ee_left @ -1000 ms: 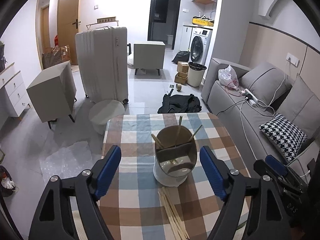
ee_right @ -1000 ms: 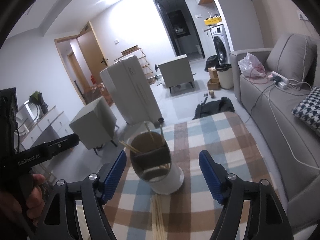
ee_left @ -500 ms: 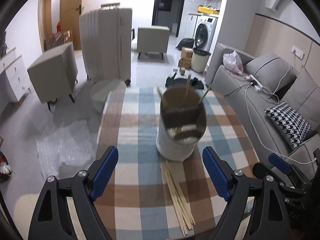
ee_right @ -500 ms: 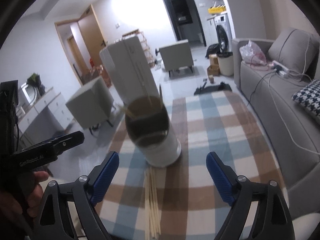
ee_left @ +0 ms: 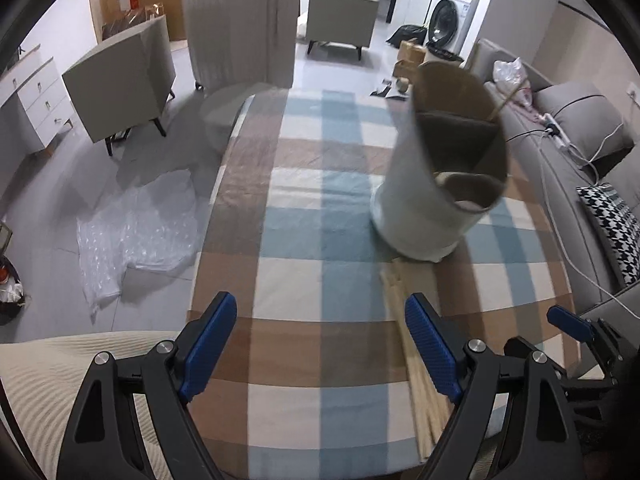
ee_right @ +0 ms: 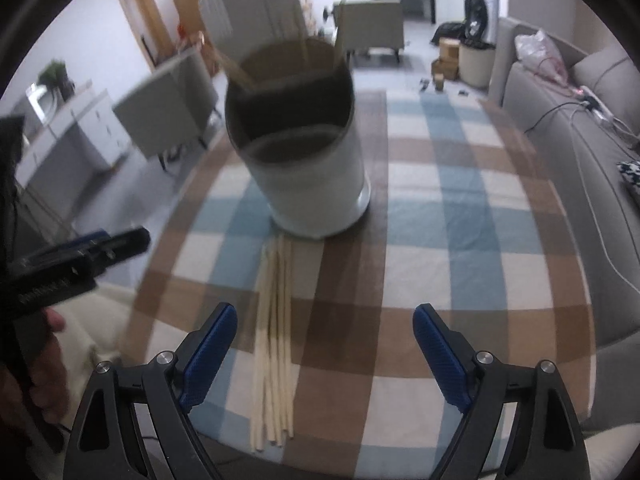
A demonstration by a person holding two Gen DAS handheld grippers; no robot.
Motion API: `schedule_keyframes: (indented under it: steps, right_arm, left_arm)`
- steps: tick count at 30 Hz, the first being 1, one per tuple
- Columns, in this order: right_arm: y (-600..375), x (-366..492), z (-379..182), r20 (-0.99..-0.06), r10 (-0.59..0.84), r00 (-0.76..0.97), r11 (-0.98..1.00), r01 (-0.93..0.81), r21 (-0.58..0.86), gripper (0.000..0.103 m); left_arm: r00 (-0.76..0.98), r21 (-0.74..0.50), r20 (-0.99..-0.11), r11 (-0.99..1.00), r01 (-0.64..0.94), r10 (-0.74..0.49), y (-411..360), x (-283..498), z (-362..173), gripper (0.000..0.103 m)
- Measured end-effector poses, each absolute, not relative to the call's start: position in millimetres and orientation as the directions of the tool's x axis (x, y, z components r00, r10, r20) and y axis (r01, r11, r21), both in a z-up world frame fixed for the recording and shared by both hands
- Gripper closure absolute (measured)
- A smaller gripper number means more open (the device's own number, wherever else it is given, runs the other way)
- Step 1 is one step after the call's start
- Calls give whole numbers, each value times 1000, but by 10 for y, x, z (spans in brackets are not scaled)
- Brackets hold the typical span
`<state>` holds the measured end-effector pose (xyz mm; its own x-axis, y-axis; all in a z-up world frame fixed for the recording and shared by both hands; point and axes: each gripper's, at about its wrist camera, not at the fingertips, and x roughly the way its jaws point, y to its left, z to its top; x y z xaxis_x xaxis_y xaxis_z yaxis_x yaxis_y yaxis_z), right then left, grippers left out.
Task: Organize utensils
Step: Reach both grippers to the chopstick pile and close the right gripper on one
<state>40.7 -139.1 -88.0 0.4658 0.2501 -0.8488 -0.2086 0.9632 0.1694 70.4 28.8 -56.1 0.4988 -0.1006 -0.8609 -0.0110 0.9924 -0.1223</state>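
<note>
A white round utensil holder (ee_left: 424,204) (ee_right: 316,176) with a brown divided inside stands on the checked tablecloth (ee_left: 320,208) (ee_right: 460,240). A few chopsticks (ee_right: 236,70) lean in its far compartment. A loose bundle of wooden chopsticks (ee_right: 276,340) (ee_left: 394,286) lies flat on the cloth just in front of it. My left gripper (ee_left: 320,308) hangs open above the cloth, left of the bundle, its right finger over the sticks. My right gripper (ee_right: 324,316) is open over the cloth, the bundle just inside its left finger. Nothing is held.
A grey sofa (ee_left: 580,152) with cables and a checked cushion runs along the table's right side. A cream ribbed cushion (ee_left: 48,372) lies at the near left. Bubble wrap (ee_left: 136,224), a grey cabinet (ee_left: 120,80) and a white suitcase (ee_left: 240,20) stand on the floor to the left.
Both grippers have come down towards the table and tipped downward, so the holder and the loose chopsticks now sit much closer. The right jaws stand a little wider.
</note>
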Motion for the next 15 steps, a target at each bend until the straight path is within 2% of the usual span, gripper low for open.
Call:
schedule_keyframes:
  steps: [3,8,15]
  right_arm:
    - [-1292,553,-999,-869,244,431,961,-228,156,18]
    - [-1096,823,-1250,-910,209,358,957,-265,116,45]
    - [-857,956,-1463,-933,175,316,944,-323,68,65]
  left_arm:
    - [485,-110,-870,994,-24,-84,361,724,-603,20]
    - [422,-160,-900,984,-83,-111,498,806,-720,20]
    - [392,-204,-909,971,-128,-140,624,906,-775,20]
